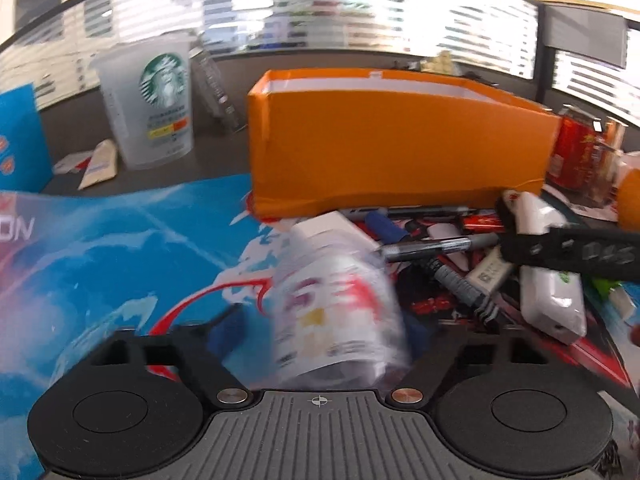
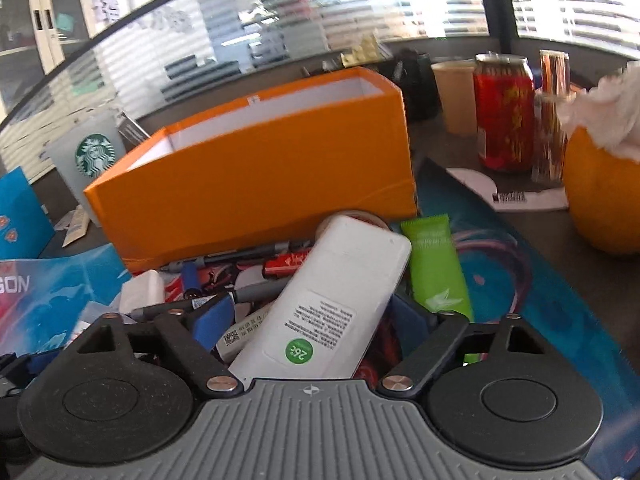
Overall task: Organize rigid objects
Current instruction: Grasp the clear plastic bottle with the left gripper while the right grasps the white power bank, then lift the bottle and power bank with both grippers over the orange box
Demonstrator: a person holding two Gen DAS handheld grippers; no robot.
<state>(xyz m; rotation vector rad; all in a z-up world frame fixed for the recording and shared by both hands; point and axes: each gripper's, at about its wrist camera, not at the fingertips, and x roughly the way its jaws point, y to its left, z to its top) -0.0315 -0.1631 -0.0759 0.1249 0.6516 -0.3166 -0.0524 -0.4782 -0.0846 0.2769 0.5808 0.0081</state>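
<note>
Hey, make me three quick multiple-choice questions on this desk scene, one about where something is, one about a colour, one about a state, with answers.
1. Where does the Starbucks cup stand relative to the box in the left wrist view?
A. left of it
B. inside it
C. on top of it

2. What colour is the tube beside the remote?
A. red
B. green
C. black

3. How is the box?
A. lid shut
C. flattened
B. open on top

Answers: 1 A, the cup stands on the desk left of the box. 2 B, the tube is bright green. 3 B, its white inside walls show in the right wrist view.
</note>
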